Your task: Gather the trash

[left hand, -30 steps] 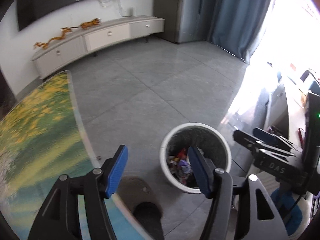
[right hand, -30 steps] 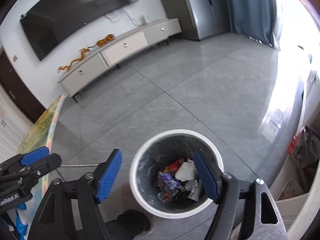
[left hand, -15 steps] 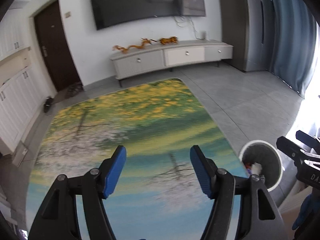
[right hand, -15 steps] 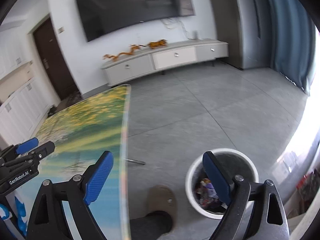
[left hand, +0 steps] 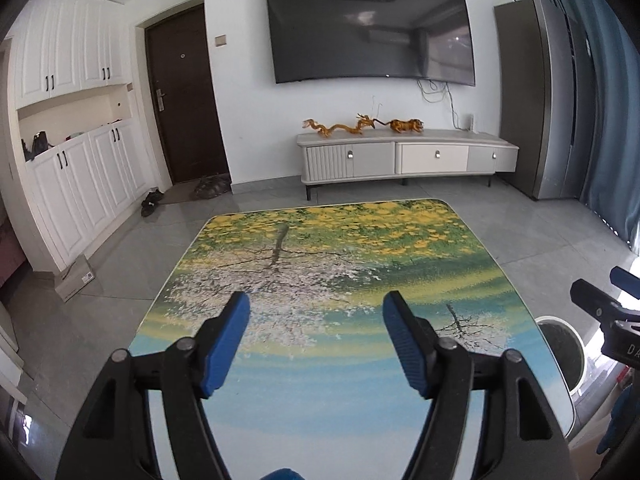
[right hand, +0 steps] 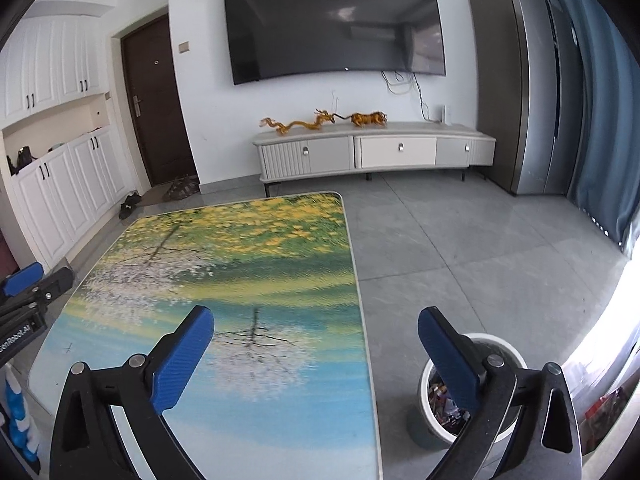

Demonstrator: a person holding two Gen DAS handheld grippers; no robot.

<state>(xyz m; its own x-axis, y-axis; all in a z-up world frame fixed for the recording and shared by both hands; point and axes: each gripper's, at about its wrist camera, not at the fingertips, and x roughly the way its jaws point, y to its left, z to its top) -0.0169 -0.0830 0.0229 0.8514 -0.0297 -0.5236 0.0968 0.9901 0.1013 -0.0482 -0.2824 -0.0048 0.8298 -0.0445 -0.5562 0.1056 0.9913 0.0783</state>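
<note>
A white round trash bin (right hand: 500,346) with wrappers inside stands on the floor right of the table; its rim also shows in the left wrist view (left hand: 568,330). The table (left hand: 320,400) has a printed top with trees and flowers; I see no trash on it. My left gripper (left hand: 316,336) is open and empty above the table's near part. My right gripper (right hand: 316,354) is open and empty, over the table's right edge, its right finger in front of the bin. The right gripper also shows in the left wrist view (left hand: 604,300), and the left gripper in the right wrist view (right hand: 32,284).
A TV cabinet (left hand: 404,156) with dragon and tiger figures stands against the far wall under a large TV (left hand: 372,32). White cupboards (left hand: 76,160) and a dark door lie to the left, shoes and a cardboard box (left hand: 76,280) on the floor. Blue curtains (right hand: 600,100) hang at right.
Both grippers have swung up and left from above the trash bin to over the table. Both stay open and empty.
</note>
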